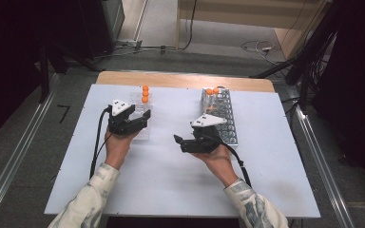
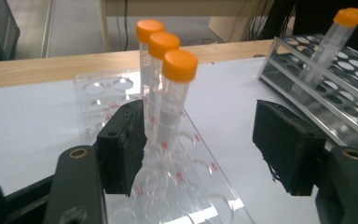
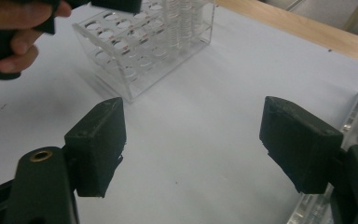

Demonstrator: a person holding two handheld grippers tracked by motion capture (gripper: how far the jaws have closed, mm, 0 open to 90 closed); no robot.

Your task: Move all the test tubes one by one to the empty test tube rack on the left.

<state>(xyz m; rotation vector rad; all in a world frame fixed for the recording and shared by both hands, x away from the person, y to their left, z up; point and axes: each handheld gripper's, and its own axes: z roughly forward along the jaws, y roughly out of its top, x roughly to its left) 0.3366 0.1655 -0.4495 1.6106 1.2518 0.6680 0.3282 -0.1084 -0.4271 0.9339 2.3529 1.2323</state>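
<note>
Nearest to me, my right gripper rests low over the bare white surface with its fingers spread wide and nothing between them, just beside the metal rack. My left gripper sits over the near end of the clear plastic rack; its fingers stand apart, gripping nothing, and the closest capped tube rises just past the left pad, close to it but, as far as I can judge, not pressed.

That tube is the one I am working with. It stands upright in the clear rack, first of three orange-capped tubes in a row running away from me. I expect it to be light, stiff and smooth-walled, so it could slip or tip; I would take it on the body just under the cap and lift straight up, since the fit in the hole looks loose.

Farther off, the metal rack holds two more orange-capped tubes at its far end, leaning slightly. The rest of its holes look empty, as do the remaining holes of the clear rack.
</note>
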